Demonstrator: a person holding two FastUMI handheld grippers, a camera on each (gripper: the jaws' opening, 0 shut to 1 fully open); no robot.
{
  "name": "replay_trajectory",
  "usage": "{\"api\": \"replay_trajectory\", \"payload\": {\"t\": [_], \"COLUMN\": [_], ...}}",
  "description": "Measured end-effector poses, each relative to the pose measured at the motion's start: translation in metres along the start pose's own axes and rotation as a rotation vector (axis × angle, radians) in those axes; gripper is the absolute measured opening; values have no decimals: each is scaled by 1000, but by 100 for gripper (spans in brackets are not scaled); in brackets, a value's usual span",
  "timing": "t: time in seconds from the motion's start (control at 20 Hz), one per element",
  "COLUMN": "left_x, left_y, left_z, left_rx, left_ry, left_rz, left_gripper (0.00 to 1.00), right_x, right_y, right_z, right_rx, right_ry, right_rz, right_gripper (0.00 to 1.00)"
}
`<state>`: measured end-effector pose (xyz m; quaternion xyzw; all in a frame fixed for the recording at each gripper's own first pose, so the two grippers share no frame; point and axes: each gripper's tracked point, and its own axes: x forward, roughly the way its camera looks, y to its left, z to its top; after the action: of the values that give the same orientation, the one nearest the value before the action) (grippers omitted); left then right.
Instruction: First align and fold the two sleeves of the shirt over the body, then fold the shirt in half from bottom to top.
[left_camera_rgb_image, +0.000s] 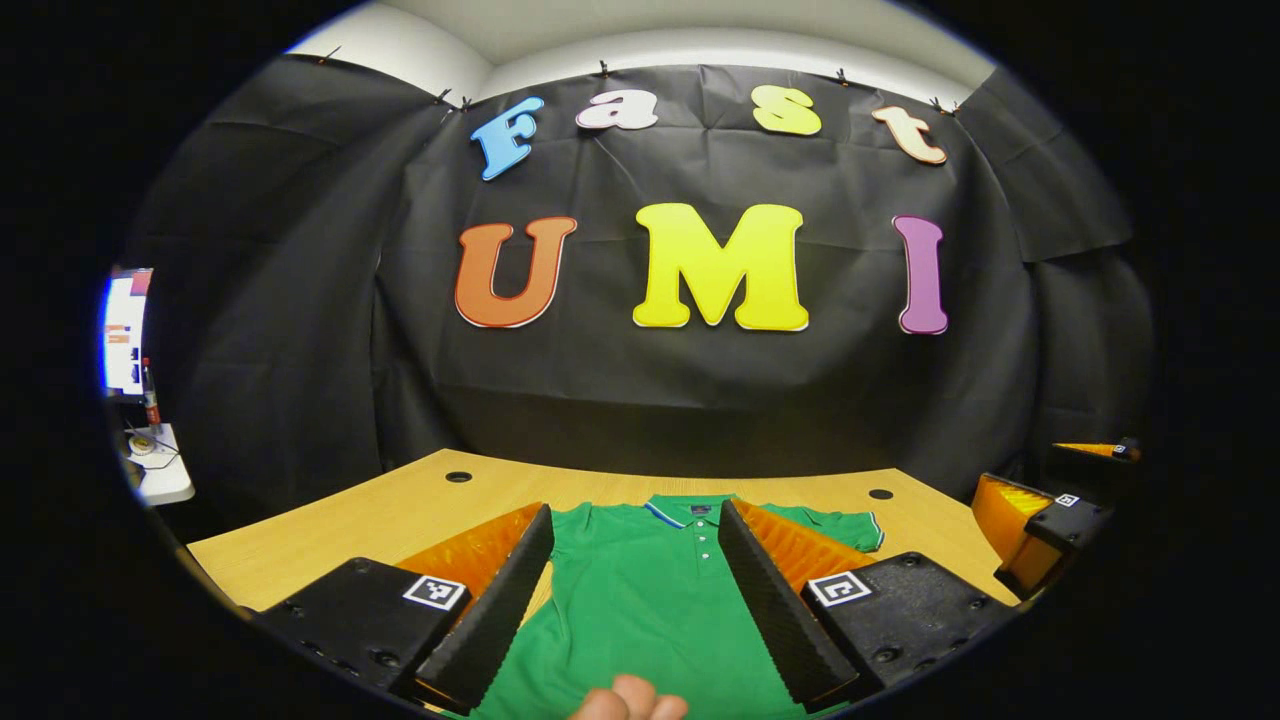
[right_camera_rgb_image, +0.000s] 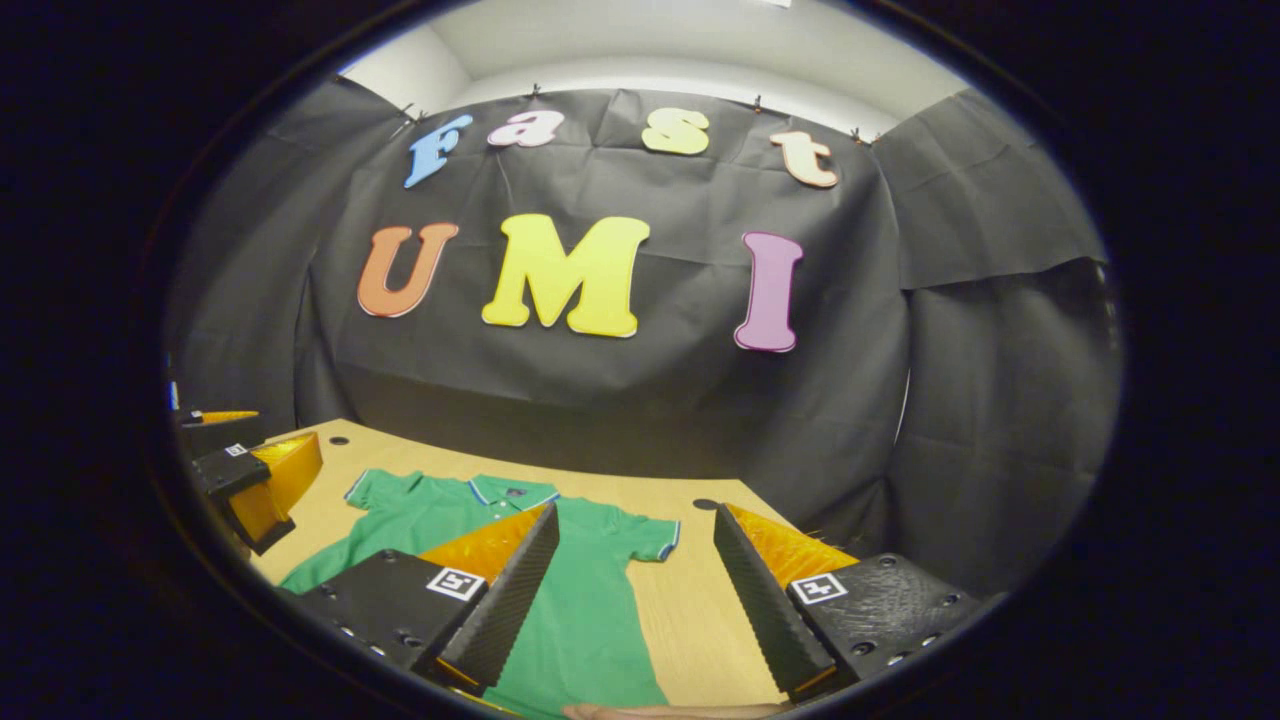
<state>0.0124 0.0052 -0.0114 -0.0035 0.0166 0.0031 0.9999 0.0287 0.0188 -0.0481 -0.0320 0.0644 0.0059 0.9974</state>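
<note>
A green polo shirt (left_camera_rgb_image: 640, 600) lies flat on the wooden table (left_camera_rgb_image: 400, 520), collar toward the wall and buttons up. My left gripper (left_camera_rgb_image: 635, 512) hovers over its chest, open, with the cloth showing between the fingers. One short sleeve (left_camera_rgb_image: 850, 526) spreads out to the right; the other is hidden behind a finger. In the right gripper view the shirt (right_camera_rgb_image: 590, 610) lies to the left, a sleeve (right_camera_rgb_image: 650, 537) sticking out sideways. My right gripper (right_camera_rgb_image: 635, 512) is open above that sleeve and the bare table (right_camera_rgb_image: 700, 600). Each view shows the other gripper (left_camera_rgb_image: 1020, 468) (right_camera_rgb_image: 285, 428) at its edge.
Round cable holes (left_camera_rgb_image: 459, 477) (left_camera_rgb_image: 881, 494) sit near the table's far edge, right below the black cloth wall. A lit monitor (left_camera_rgb_image: 125, 330) and a small white stand are off to the left. A person's fingertip (left_camera_rgb_image: 630, 702) shows at the bottom.
</note>
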Motion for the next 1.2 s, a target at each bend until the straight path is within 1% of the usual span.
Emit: {"api": "replay_trajectory", "payload": {"t": [0.05, 0.1, 0.15, 0.2, 0.3, 0.35, 0.4, 0.55, 0.7, 0.8, 0.95, 1.0, 1.1, 1.2], "left_x": [1, 2, 3, 4, 7, 8, 9, 13, 17, 22, 29, 32, 37, 42], "left_y": [0, 1, 1, 1, -2, -1, -1, -3, -4, -7, -8, -8, -9, -9], "left_z": [-2, -2, -4, -4, -8, -11, -13, -20, -25, -29, -39, -43, -53, -61], "left_rx": [2, 6, 12, 15, 21, 22, 22, 19, 19, 25, 41, 43, 49, 58], "left_ry": [2, 4, 4, 3, 7, 12, 19, 38, 48, 47, 57, 64, 83, 103], "left_rz": [0, 3, 5, 6, -2, -2, -3, -6, -7, -15, -9, -6, -6, -2], "left_gripper": [100, 100, 100, 100, 100, 100, 100, 100, 100, 100, 100, 100, 100, 100], "right_x": [3, 6, 9, 13, 24, 28, 33, 43, 54, 70, 111, 130, 168, 202], "right_y": [0, -1, 0, 0, -2, -3, -5, -6, -8, -11, -16, -14, -16, -17], "right_z": [0, -1, 0, 0, 2, 5, 7, 14, 12, 9, -5, -15, -37, -65], "right_rx": [3, 6, 11, 14, 11, 10, 13, 26, 17, 16, 37, 41, 40, 78], "right_ry": [6, 10, 11, 12, 13, 7, 4, -13, -15, -5, 49, 79, 156, 259], "right_rz": [0, 2, 4, 8, 2, -2, -6, 2, -2, -6, 0, 15, 28, 48], "right_gripper": [95, 98, 98, 95, 95, 97, 95, 95, 95, 95, 95, 95, 95, 95]}}
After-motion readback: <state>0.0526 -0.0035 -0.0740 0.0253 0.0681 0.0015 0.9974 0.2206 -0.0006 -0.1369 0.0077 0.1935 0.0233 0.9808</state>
